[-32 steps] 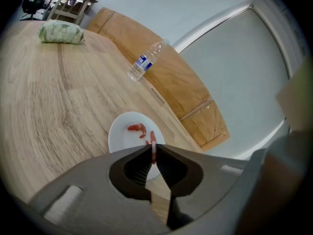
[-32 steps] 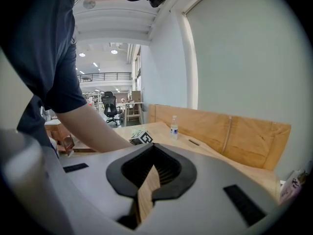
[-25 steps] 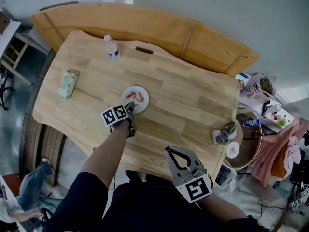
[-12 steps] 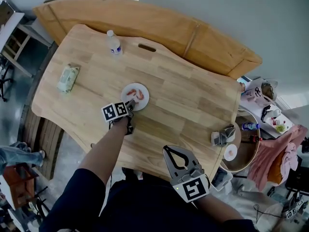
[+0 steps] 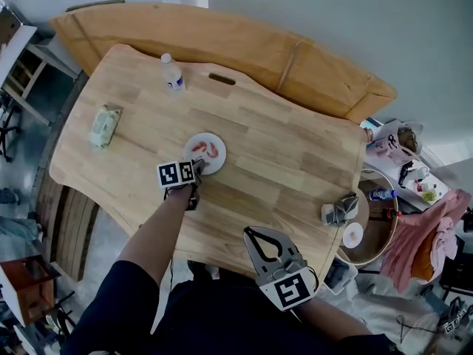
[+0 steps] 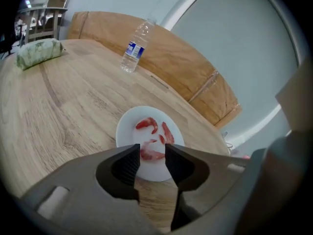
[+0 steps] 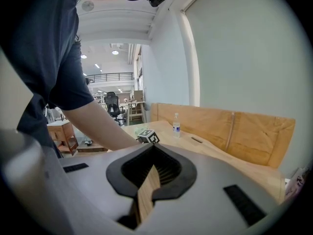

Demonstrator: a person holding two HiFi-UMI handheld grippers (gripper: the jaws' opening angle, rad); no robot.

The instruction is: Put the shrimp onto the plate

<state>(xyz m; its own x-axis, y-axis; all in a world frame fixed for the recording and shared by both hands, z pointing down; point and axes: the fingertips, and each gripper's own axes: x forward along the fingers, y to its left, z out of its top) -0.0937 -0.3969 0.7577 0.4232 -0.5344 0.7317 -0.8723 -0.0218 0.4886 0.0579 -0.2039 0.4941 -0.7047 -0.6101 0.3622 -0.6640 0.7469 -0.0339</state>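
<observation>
A small white plate (image 5: 216,164) (image 6: 128,131) sits mid-table with several red shrimp (image 5: 207,150) (image 6: 147,124) lying on it. My left gripper (image 5: 198,166) (image 6: 152,149) hovers at the plate's near rim, its jaws opening. One shrimp (image 6: 152,154) lies on the plate just beyond the gap, and the pads do not press on it. My right gripper (image 5: 249,233) (image 7: 153,147) is held off the table's near edge by the person's body. Its jaws meet at the tips with nothing in them.
A water bottle (image 5: 171,73) (image 6: 134,48) stands at the table's far side and a green packet (image 5: 103,126) (image 6: 39,50) lies at its left end. A grey object (image 5: 338,210) sits at the right edge. A wooden board (image 5: 295,58) leans behind the table.
The left gripper stays at the plate's near rim, and the right gripper has drifted slightly left. The head view has shifted a little.
</observation>
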